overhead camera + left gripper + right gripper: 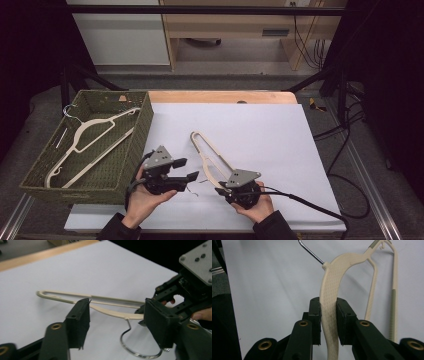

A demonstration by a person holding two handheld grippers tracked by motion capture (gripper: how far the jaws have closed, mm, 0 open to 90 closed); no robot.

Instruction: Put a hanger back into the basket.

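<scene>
— Two hangers, is that right?

— Two; one cream hanger (207, 157) lies on the white sheet (260, 130) near the front of the table (220, 96), and a second hanger (87, 142) of the same colour lies inside the green woven basket (142, 127) at the table's left edge.

— What has the right gripper (220, 190) got?

— Its jaws are clamped on one textured arm of the cream hanger (329, 297); in the right gripper view the arm runs straight up between the two pads, touching both, and the wire hook (310, 251) leaves the neck toward the upper left.

— And the left gripper (187, 170)?

— Spread wide, grasping nothing; in the left gripper view its jaws stand on either side of the hanger (100, 303) without touching it, the metal hook (132, 345) curling on the sheet between them, near the right-hand jaw.

— How close are the two grippers?

— Near each other but apart; the right gripper (147, 306) shows just past the left one's jaw, fingers (202, 315) wrapped behind it.

— Hands?

— Each hand holds its tool from below at the front edge; dark sleeves (117, 231) enter from the bottom.
</scene>
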